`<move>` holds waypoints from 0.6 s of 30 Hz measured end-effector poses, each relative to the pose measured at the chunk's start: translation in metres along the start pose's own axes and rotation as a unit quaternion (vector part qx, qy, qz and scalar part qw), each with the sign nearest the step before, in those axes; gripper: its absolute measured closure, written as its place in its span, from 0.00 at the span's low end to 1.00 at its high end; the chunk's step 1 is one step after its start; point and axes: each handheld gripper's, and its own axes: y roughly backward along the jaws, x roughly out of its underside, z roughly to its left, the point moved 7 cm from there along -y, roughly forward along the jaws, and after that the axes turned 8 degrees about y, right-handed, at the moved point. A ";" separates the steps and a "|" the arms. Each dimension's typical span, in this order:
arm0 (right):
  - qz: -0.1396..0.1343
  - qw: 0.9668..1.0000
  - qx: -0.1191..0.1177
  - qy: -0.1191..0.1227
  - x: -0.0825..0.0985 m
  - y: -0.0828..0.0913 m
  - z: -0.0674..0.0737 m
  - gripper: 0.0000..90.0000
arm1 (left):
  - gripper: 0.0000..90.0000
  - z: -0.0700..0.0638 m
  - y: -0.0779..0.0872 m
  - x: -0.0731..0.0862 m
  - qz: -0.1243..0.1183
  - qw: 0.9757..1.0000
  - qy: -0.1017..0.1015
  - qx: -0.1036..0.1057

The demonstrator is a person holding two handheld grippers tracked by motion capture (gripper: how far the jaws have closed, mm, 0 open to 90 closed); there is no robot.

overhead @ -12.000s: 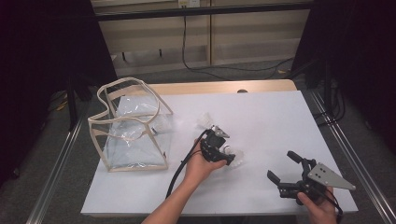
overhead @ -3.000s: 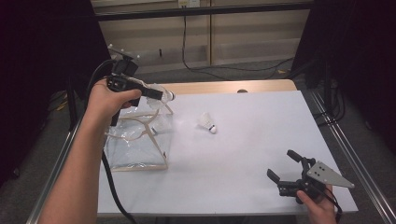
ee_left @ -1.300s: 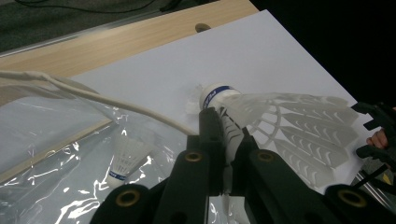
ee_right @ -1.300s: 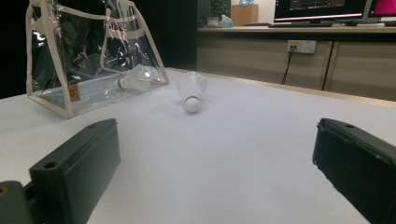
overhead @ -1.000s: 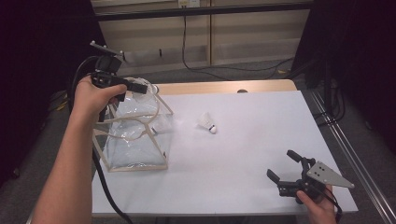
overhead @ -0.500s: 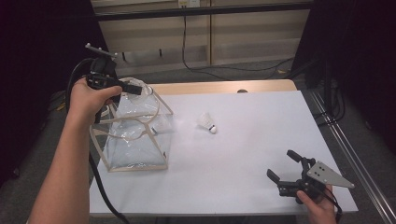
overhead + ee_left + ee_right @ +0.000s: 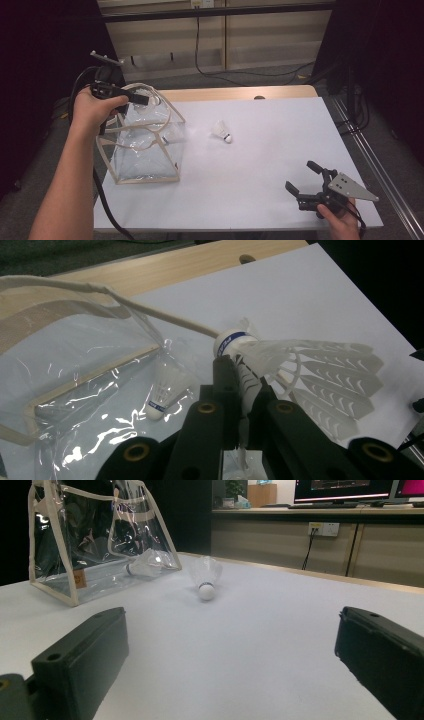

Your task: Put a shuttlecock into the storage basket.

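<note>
I see a white table [image 7: 280, 150] with a wooden far edge [image 7: 235, 93]. Beyond it, upper centre, stands a beige wall [image 7: 260, 30] with dangling cables [image 7: 198, 47]; darkness flanks both sides.

A white table [image 7: 260, 165] with a wooden strip along its far edge carries a clear plastic bag [image 7: 145, 150] with beige trim, standing near its left end. A white shuttlecock [image 7: 221, 132] lies on the bare top to the right of the bag, apart from it.
</note>
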 end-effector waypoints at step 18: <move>0.000 1.000 0.000 -0.001 0.000 0.000 0.000 0.01 | 0.99 0.007 -0.007 0.005 0.007 1.000 0.008 -0.004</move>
